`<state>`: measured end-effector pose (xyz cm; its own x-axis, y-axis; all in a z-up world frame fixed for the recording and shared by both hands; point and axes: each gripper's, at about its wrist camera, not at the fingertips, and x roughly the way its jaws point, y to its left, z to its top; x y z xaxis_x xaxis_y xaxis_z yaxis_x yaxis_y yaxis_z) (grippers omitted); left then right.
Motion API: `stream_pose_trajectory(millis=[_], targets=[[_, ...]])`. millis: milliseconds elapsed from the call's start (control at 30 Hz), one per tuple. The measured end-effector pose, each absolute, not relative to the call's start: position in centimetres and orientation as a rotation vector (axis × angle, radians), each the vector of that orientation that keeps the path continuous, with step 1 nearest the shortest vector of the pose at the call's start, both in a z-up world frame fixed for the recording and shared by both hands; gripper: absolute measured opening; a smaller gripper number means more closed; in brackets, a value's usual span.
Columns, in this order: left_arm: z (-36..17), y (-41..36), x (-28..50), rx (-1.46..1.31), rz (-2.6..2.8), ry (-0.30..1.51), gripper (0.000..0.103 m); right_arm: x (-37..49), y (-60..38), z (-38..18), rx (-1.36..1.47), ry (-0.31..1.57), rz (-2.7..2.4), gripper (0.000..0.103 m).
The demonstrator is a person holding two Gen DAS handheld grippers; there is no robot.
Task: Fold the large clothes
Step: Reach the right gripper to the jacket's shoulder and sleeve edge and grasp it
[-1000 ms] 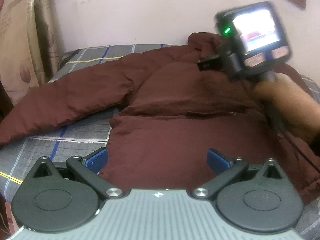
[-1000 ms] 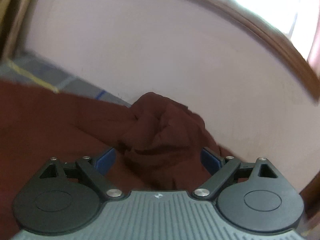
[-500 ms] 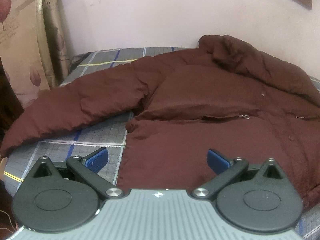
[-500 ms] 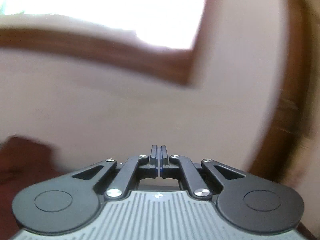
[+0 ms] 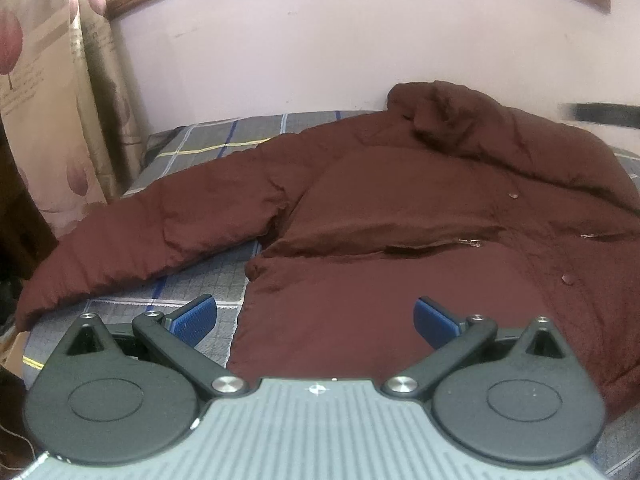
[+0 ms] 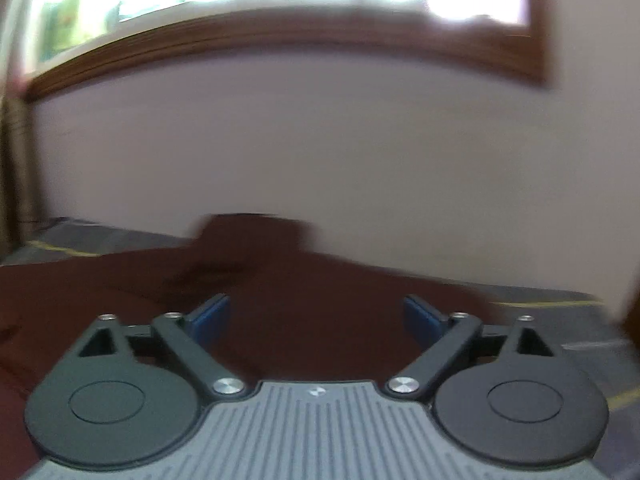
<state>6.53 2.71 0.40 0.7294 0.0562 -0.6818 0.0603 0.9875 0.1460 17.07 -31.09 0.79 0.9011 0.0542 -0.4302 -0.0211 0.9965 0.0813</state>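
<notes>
A large maroon puffer jacket (image 5: 400,208) lies spread front-up on a bed, collar toward the wall, one sleeve (image 5: 152,232) stretched out to the left. My left gripper (image 5: 316,316) is open and empty, above the jacket's lower left hem. In the blurred right wrist view the jacket (image 6: 280,280) fills the lower half, its collar (image 6: 256,228) near the wall. My right gripper (image 6: 316,316) is open and empty above the jacket.
The bed has a grey plaid sheet (image 5: 208,148) with blue and yellow lines. A pink wall (image 5: 320,48) stands right behind the bed. A patterned curtain (image 5: 52,100) hangs at the left. A wood-framed window (image 6: 280,36) sits above.
My right gripper shut, swung up toward the window, then came back down over the jacket and opened. It has left the collar. The left gripper pulled back slightly.
</notes>
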Motion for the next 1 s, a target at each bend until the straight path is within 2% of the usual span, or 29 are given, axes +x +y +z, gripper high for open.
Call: stream_pose_trajectory(millis=[233, 267, 300, 333, 367, 633, 733, 833, 933, 1000], targets=[[-1.0, 3.5, 7.8, 0.16, -0.013, 0.777, 0.103, 25.9, -16.1, -3.7, -0.334, 0.461, 0.05, 0.096], [-1.3, 3.5, 8.2, 0.156, -0.014, 0.792, 0.103, 27.1, -15.3, -4.4, -0.388, 0.468, 0.024, 0.082], [-1.4, 3.6, 8.4, 0.156, -0.014, 0.803, 0.103, 28.2, -15.7, -5.0, -0.397, 0.479, 0.016, 0.054], [-1.5, 3.7, 8.6, 0.156, -0.013, 0.807, 0.103, 28.9, -17.2, -5.0, -0.366, 0.51, 0.003, 0.0], [-1.5, 3.9, 8.6, 0.156, -0.009, 0.806, 0.103, 28.9, -18.7, -4.4, -0.332, 0.52, -0.026, 0.004], [-1.6, 4.1, 8.3, 0.174, 0.002, 0.796, 0.103, 20.8, -42.2, 5.4, -0.122, 0.342, -0.324, 0.001], [-1.5, 3.8, 8.0, 0.19, 0.014, 0.791, 0.103, 15.3, -51.9, 6.9, -0.062, 0.35, -0.51, 0.001], [-1.5, 3.8, 7.9, 0.187, 0.02, 0.804, 0.103, 11.8, -58.3, 5.9, 0.036, 0.417, -0.597, 0.002], [-1.4, 3.5, 7.8, 0.188, 0.031, 0.806, 0.103, 8.7, -56.8, 5.1, 0.061, 0.396, -0.472, 0.007], [-1.2, 2.9, 7.9, 0.2, 0.032, 0.804, 0.103, 9.0, -52.8, 4.8, 0.034, 0.393, -0.345, 0.026]])
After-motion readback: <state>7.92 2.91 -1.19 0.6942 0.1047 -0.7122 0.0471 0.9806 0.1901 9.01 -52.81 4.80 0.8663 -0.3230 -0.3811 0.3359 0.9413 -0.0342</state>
